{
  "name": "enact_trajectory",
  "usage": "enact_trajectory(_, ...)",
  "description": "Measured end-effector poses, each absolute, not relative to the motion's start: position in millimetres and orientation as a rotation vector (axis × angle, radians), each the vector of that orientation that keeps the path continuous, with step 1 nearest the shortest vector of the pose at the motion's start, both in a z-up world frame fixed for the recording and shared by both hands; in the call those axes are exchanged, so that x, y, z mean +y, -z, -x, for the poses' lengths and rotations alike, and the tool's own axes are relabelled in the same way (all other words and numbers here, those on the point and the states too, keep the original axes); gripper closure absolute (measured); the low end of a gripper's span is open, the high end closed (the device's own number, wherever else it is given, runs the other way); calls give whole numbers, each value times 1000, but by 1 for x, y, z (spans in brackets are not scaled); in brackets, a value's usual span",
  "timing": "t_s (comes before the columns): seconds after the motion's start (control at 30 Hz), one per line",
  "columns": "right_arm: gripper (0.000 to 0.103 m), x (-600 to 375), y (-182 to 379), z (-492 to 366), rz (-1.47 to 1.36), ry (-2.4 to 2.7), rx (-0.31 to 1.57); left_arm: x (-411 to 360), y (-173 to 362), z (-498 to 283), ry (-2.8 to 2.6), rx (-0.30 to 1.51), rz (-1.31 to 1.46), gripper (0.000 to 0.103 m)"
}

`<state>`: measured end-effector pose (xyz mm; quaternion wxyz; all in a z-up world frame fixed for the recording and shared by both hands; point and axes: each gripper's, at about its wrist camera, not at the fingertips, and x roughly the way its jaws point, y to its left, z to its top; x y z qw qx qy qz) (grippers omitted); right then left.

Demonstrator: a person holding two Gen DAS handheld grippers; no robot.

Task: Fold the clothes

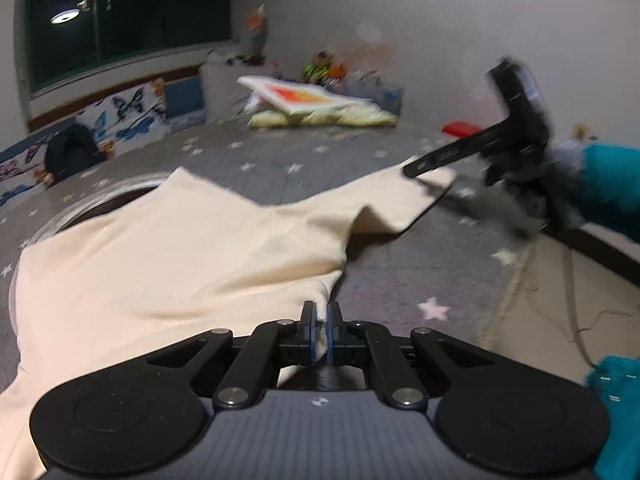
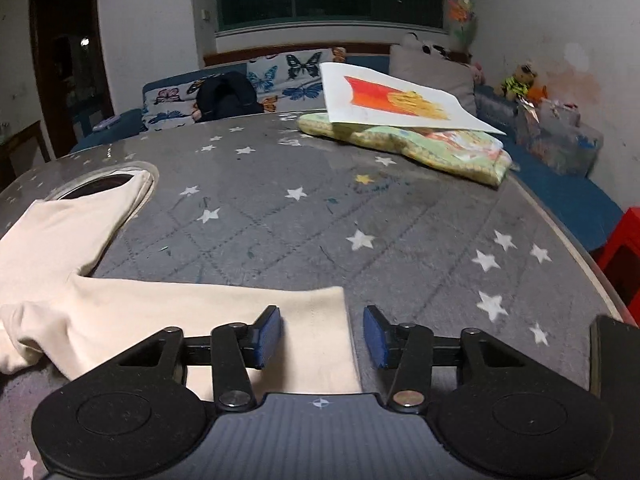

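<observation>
Right wrist: cream garment (image 2: 312,336) sleeve between parted hand-held gripper (image 2: 322,336) fingers.

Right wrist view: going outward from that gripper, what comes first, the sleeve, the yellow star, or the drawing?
1. Sleeve, between the open right gripper fingers.
2. Yellow star, mid-table.
3. Drawing, at the far edge on folded cloth.

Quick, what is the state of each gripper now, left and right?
Left gripper: closed, pinching a fold of the cream garment.
Right gripper: open, holding nothing; the garment's sleeve end lies between its fingers.
</observation>
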<state>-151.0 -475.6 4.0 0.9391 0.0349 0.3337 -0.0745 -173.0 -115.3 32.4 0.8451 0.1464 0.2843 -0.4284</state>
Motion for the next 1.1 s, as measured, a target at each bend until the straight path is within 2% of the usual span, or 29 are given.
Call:
enact_trajectory(0.03,78,-474,-4,150,-54,158,678,-109,-36,177,926,586,-303,99)
enact_trajectory(0.1,84,-472,-4,147,-19,168,673,-101,-38,181,955,586,-304,99)
enact_trajectory(0.27,84,-471,-3,137,34,193,669,-105,-20,184,966,666,-335,97)
enact_trajectory(0.33,76,-468,-4,134,72,213,671,-103,-21,185,975,665,-320,93)
enact_trajectory(0.47,71,-458,-18,140,100,207,644,-82,-39,191,979,600,-279,81)
enact_trajectory(0.53,58,-445,-30,147,103,142,609,-71,-45,186,921,583,-254,80)
enact_trajectory(0.8,55,-347,-45,152,110,-307,592,-48,-29,155,752,684,-184,81)
enact_trajectory(1.1,55,-274,-10,160,225,-551,693,-32,-25,164,787,701,-147,78)
